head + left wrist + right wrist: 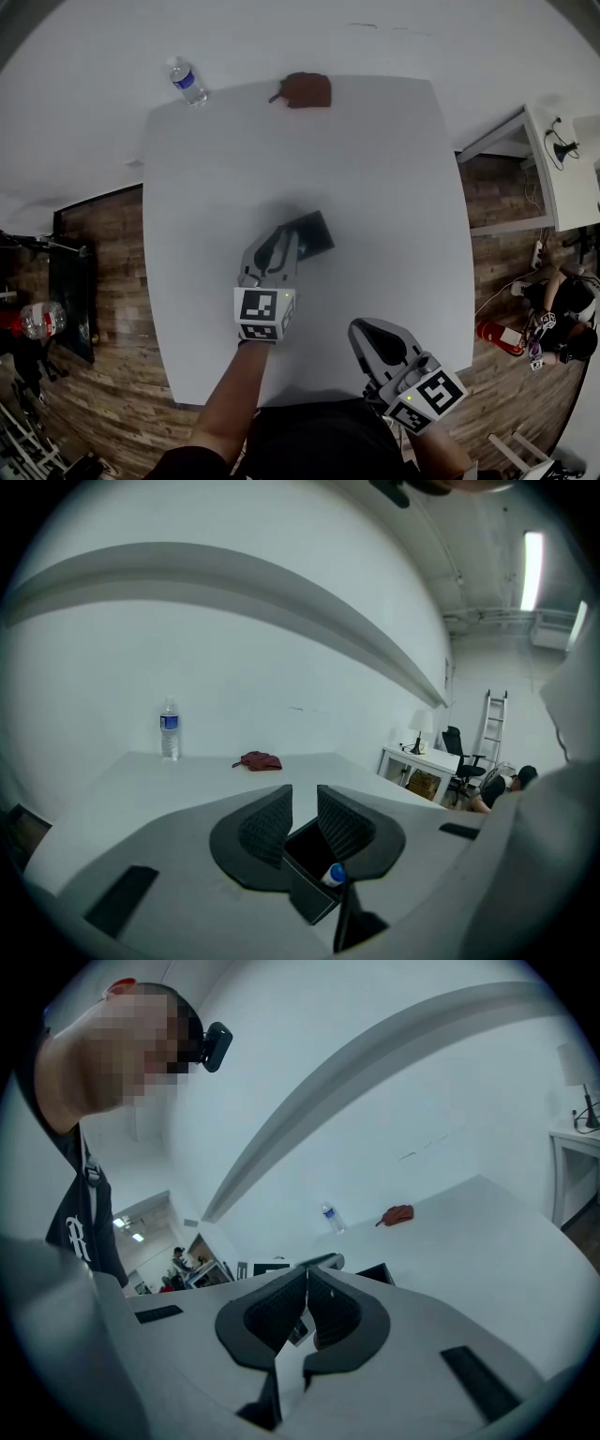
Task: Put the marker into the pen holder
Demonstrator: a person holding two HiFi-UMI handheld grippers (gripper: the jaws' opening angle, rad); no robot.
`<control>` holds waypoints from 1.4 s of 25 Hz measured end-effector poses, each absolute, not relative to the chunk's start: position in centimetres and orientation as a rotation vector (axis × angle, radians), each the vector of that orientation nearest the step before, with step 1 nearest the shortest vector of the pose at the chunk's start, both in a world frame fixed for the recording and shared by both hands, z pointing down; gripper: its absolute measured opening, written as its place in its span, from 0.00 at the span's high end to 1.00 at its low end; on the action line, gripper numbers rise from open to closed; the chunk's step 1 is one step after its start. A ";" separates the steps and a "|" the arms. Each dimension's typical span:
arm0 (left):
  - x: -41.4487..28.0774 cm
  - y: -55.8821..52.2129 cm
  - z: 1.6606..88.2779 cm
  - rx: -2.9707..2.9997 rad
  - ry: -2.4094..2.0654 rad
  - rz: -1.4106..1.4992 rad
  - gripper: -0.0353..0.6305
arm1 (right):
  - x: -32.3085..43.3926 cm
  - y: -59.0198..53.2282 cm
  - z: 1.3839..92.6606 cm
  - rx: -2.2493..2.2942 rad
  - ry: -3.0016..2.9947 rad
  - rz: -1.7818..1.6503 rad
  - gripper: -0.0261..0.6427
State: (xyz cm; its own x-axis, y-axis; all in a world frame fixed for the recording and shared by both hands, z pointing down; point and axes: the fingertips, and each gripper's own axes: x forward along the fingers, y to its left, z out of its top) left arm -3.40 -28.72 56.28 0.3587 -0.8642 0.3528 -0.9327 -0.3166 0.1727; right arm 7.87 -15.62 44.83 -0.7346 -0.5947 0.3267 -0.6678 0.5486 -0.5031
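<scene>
A black square pen holder stands near the middle of the white table. In the left gripper view a marker with a blue cap leans inside the pen holder, just below the jaws. My left gripper hovers at the holder's left rim. Its jaws stand a little apart with nothing between them. My right gripper hangs near the table's front edge, well away from the holder. Its pads meet and hold nothing.
A water bottle stands at the table's far left corner. A reddish-brown cloth lies at the far edge. A person sits on the floor at the right, beside a white desk. Wooden floor surrounds the table.
</scene>
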 end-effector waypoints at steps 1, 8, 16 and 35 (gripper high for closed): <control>-3.7 -28.5 56.0 2.281 -1.584 0.271 0.83 | 7.6 -15.6 44.8 1.087 -2.661 0.936 0.94; -4.5 -26.4 53.8 2.315 -1.566 0.256 0.84 | 5.5 -15.1 43.9 1.073 -2.686 0.857 0.94; -5.0 -23.5 50.0 2.404 -1.540 0.247 0.89 | 2.9 -13.3 42.8 1.047 -2.712 0.750 0.94; -5.9 -10.2 38.9 2.593 -1.305 0.169 0.94 | -2.1 -8.2 38.2 1.045 -2.793 0.502 0.94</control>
